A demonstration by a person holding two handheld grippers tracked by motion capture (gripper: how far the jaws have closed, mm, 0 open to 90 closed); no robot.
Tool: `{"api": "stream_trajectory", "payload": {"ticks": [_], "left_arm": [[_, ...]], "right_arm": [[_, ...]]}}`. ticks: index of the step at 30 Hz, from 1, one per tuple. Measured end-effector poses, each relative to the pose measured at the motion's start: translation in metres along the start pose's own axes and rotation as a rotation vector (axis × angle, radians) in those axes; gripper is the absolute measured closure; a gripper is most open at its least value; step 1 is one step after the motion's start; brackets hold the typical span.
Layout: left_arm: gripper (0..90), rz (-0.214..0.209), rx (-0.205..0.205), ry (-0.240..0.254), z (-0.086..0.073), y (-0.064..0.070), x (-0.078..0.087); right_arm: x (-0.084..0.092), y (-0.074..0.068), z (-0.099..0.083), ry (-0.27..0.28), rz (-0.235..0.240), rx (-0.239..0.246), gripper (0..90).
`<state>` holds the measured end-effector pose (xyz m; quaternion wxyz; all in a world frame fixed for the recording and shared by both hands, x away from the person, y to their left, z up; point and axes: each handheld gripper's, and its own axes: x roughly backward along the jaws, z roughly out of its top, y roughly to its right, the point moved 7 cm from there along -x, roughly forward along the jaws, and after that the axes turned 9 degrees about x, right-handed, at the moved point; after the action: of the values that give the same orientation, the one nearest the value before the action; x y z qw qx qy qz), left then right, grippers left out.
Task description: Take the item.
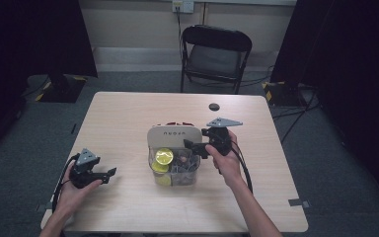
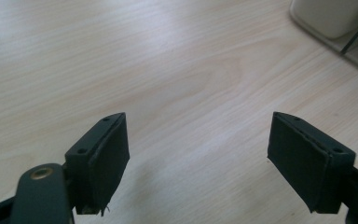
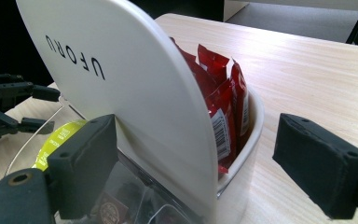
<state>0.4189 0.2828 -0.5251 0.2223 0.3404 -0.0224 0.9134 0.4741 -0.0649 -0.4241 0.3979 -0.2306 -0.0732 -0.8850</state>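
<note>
White plastic, stiff and slick: the organizer box [image 1: 173, 136] sat mid-table [image 1: 128, 113], red sachets [image 3: 223, 100] packed behind its raised panel [image 3: 121, 88]. My right gripper [image 3: 196, 154] gaped wide astride that panel, pads not pressing. My left gripper [image 2: 198, 154] hung open over bare wood, nothing between. I judged the panel's thin edge the best hold; room lay open all around.

Left gripper [image 1: 109, 174], lower left of the high view: black body, grey three-cornered plate, black cable. Right gripper [image 1: 191, 146], centre: same. Jaw blocks black, screw holes, brass rivet; forearms bare.
</note>
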Motion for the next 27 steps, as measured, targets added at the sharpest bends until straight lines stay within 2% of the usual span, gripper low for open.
{"api": "stream_trajectory", "payload": {"ticks": [4,6,8,10,13,22,27], "left_arm": [[20.2,-0.023,-0.009,0.017,0.006,0.008,0.001],[20.5,-0.043,0.006,0.024,0.009,0.013,0.001],[20.6,-0.046,-0.019,0.031,0.012,0.018,0.003],[20.5,-0.067,-0.016,0.045,0.014,0.023,0.004],[20.5,-0.075,-0.034,0.05,0.017,0.029,0.005],[20.4,-0.113,-0.054,0.065,0.023,0.044,0.012],[20.3,-0.131,-0.067,0.093,0.032,0.055,0.017]], "right_arm": [[0.0,0.0,0.0,0.0,0.002,-0.001,12.6],[0.0,0.001,0.0,-0.001,0.002,-0.002,12.4],[0.0,0.001,0.0,-0.003,0.001,0.0,12.3],[0.0,0.001,0.0,-0.004,0.004,-0.003,12.0],[0.0,0.001,0.0,-0.004,0.005,-0.007,11.7],[0.0,0.002,0.001,0.003,0.005,-0.007,11.4],[0.001,0.001,0.001,0.003,-0.002,-0.007,12.3]]}}
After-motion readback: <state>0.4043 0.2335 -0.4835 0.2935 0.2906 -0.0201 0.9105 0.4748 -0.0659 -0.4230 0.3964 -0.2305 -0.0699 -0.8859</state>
